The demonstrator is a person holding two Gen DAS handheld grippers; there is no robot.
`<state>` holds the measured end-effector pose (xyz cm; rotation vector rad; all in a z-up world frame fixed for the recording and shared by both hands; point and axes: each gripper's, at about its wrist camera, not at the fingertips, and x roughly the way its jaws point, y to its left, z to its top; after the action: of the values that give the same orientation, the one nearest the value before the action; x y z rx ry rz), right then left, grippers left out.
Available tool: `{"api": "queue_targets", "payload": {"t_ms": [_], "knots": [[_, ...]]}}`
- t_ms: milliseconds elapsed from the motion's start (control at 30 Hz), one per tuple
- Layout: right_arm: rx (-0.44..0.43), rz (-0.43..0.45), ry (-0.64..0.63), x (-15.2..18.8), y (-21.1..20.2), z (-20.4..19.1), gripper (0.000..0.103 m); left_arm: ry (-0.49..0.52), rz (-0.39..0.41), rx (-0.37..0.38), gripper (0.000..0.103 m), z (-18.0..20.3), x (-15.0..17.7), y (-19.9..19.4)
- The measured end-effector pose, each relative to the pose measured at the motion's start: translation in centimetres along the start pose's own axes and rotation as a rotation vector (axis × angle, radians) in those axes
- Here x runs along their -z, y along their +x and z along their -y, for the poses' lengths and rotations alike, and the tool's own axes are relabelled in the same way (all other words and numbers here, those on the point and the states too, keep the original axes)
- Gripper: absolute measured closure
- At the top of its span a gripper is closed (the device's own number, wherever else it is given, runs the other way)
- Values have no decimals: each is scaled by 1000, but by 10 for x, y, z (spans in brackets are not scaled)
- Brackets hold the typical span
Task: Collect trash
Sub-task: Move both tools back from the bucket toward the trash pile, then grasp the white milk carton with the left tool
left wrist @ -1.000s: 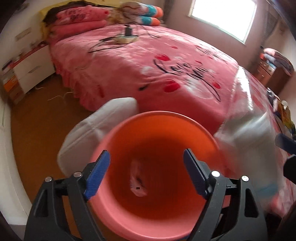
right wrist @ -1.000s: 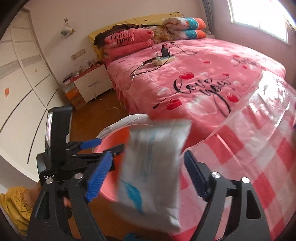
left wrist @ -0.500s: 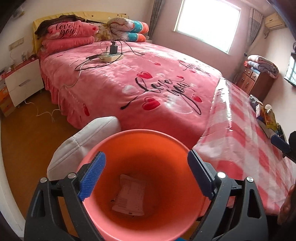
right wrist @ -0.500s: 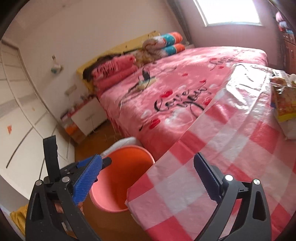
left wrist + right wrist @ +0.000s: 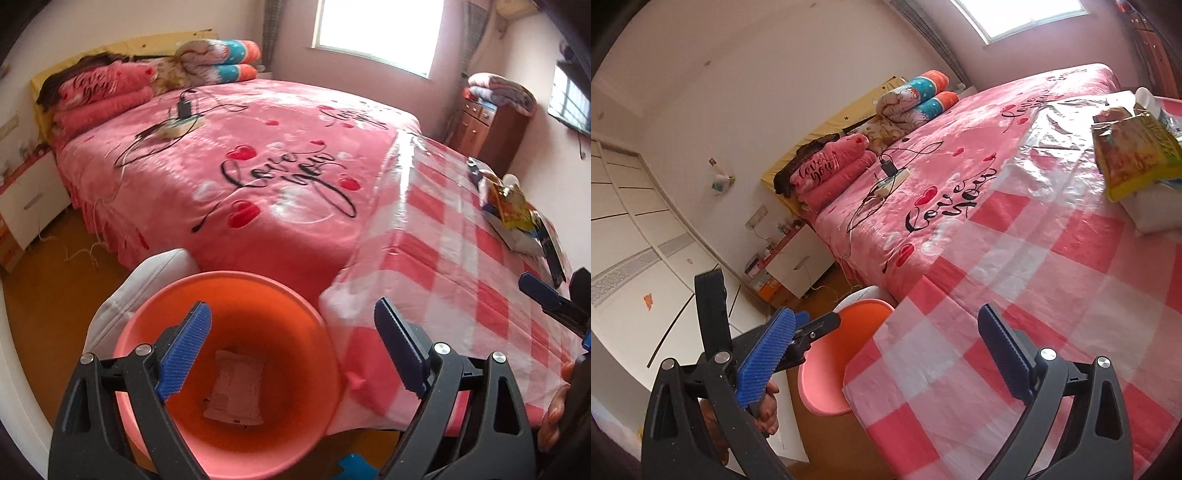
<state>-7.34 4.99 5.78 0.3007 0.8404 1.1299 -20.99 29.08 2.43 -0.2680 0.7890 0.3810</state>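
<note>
An orange-pink bin (image 5: pixel 303 354) stands on the floor by the table corner; it also shows in the right wrist view (image 5: pixel 827 373). A white packet (image 5: pixel 236 387) lies on its bottom. My left gripper (image 5: pixel 291 350) is open and empty, right above the bin's rim. My right gripper (image 5: pixel 886 354) is open and empty, over the near edge of the red-and-white checked table (image 5: pixel 1015 295). A yellow snack bag (image 5: pixel 1134 155) lies on a white packet at the table's far right; the yellow bag also shows in the left wrist view (image 5: pixel 509 203).
A bed with a pink blanket (image 5: pixel 258 166) runs along the table's far side, with a power strip and cables (image 5: pixel 173 125) on it. A white stool (image 5: pixel 136 288) stands behind the bin. A wooden cabinet (image 5: pixel 491 125) stands in the far corner.
The white packet left my right gripper and landed in the bin. My right gripper then swung right over the table. My left gripper drew back and tilted up a little.
</note>
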Motion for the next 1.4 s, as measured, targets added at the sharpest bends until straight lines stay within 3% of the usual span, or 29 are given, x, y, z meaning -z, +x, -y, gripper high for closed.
{"api": "queue_targets", "payload": {"t_ms": [167,433,700,900,1133,1400], "knots": [[-27,19,0,5,-19,6,5,25,-41,14,13,24,-5,2],[40,48,38,3,-44,23,5,58,-3,-35,12,57,-8,-5],[73,87,92,2,-68,49,5,53,16,-36,12,79,-12,-5],[129,141,107,-3,-95,69,5,91,81,-9,12,105,-12,-10],[247,198,88,-9,-125,88,5,191,94,22,12,146,-19,-8],[325,245,133,-14,-153,114,5,278,98,85,12,217,-73,1]]}}
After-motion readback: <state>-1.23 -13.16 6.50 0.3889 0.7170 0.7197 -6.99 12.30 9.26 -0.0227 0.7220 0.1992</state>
